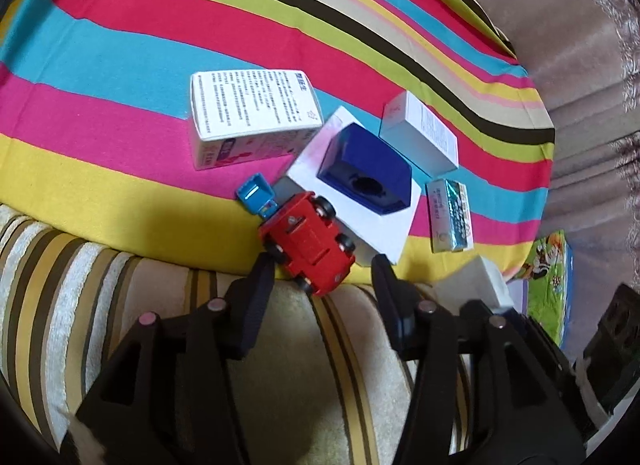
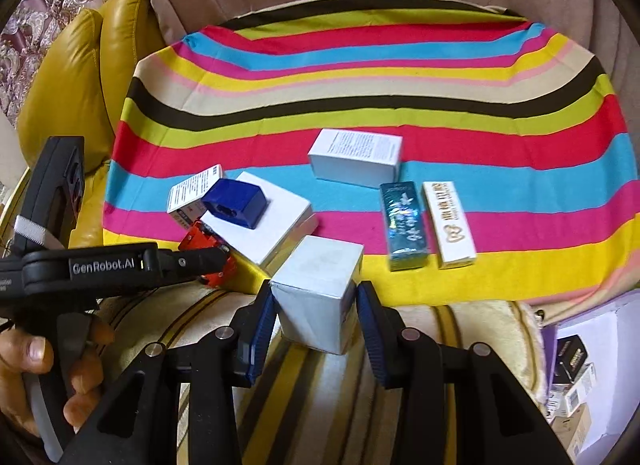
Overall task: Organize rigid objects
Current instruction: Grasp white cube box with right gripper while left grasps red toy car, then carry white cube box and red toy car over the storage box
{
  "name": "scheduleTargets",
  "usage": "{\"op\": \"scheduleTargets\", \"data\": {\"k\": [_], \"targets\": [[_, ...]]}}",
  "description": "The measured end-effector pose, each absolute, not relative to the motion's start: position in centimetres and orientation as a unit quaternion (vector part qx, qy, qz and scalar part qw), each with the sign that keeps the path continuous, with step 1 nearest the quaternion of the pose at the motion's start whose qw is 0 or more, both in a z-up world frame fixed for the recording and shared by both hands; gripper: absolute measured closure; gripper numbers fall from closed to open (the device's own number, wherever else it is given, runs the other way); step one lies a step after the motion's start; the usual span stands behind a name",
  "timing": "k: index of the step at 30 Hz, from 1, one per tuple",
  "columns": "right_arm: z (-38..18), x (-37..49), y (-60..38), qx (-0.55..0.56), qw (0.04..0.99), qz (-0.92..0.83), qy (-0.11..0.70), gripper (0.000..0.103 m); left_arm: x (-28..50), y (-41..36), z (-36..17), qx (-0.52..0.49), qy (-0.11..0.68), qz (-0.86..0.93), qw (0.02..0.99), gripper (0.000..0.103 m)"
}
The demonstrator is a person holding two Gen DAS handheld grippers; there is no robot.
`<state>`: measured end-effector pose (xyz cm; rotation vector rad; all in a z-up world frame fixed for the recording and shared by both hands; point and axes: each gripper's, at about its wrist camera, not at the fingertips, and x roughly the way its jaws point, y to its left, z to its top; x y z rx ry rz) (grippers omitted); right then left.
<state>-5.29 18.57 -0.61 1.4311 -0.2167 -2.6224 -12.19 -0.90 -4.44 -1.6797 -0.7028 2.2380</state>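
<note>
A red toy car (image 1: pixel 308 243) lies upside down at the near edge of the striped cloth (image 1: pixel 120 57), with a small blue toy (image 1: pixel 256 195) at its far end. My left gripper (image 1: pixel 324 269) is open, its fingertips on either side of the car's near end. The car (image 2: pixel 208 255) also shows in the right wrist view, partly hidden by the left gripper (image 2: pixel 208 257). My right gripper (image 2: pixel 316 297) is shut on a white-silver box (image 2: pixel 316 289) and holds it at the cloth's near edge. A dark blue block (image 1: pixel 366 169) rests on a flat white box (image 1: pixel 384 221).
On the cloth lie a printed white box (image 1: pixel 252 113), a white-grey box (image 2: pixel 356 157), a teal box (image 2: pixel 406 225) and a white box with gold writing (image 2: pixel 450 223). A striped cushion (image 2: pixel 340 405) is in front. A yellow leather armrest (image 2: pixel 72 77) is at the left. Small boxes (image 2: pixel 572 377) lie at the right.
</note>
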Motion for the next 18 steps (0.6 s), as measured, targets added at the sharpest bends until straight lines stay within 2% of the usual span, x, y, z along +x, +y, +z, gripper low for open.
{"op": "scheduleTargets", "data": {"k": [3, 14, 18], "targets": [[-0.2, -4.9, 19.1, 0.471, 0.067, -0.877, -0.071, 0.061, -12.4, -0.9, -4.6, -0.58, -0.238, 0.77, 0.117, 0.041], [1.3, -2.9, 20.6, 0.443, 0.043, -0.894, -0.053, 0.061, -13.3, -0.9, -5.3, -0.586, -0.233, 0.772, 0.077, 0.041], [1.3, -2.4, 21.3, 0.443, 0.041, -0.893, -0.061, 0.061, -13.3, -0.9, -5.6, -0.589, -0.232, 0.771, 0.068, 0.054]]}}
